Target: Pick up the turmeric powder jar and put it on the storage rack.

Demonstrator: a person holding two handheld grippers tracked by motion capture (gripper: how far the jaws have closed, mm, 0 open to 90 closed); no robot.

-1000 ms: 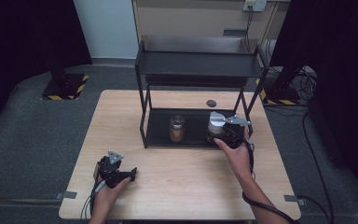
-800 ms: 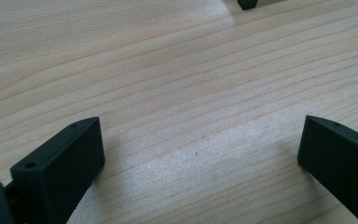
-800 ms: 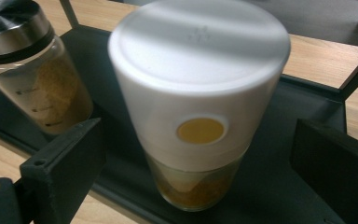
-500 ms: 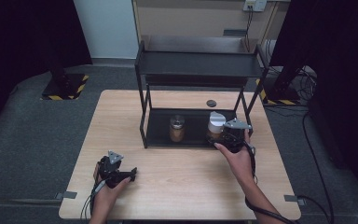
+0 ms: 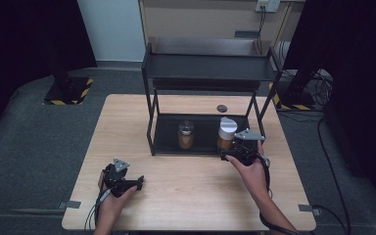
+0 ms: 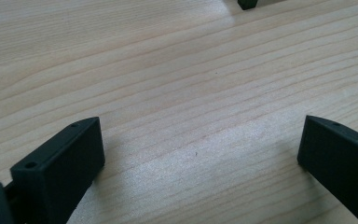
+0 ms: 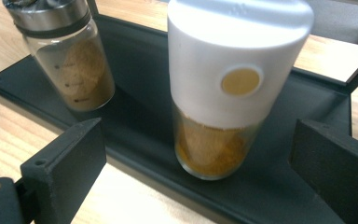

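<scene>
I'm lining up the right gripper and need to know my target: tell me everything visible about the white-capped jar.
The white-capped jar is a clear jar with a tall, smooth white cap bearing a round tan spot on its side. Orange-brown powder fills its lower part. It stands upright, or nearly so, on the black rack's bottom shelf, right of the metal-lidded jar and apart from it. The right gripper is open before it, jaws not touching.

I'm in a lab-style recording setup, not a home. My wooden table (image 5: 191,196) stands alone on grey carpet (image 5: 34,161), its feet taped to the floor (image 5: 69,204). Black curtains (image 5: 24,34) hang on both sides, with hazard-striped stand bases (image 5: 66,95) below. Cables (image 5: 318,83) trail to a wall socket (image 5: 267,5). A bare black rack (image 5: 210,73) serves as the only furniture on the table.
</scene>
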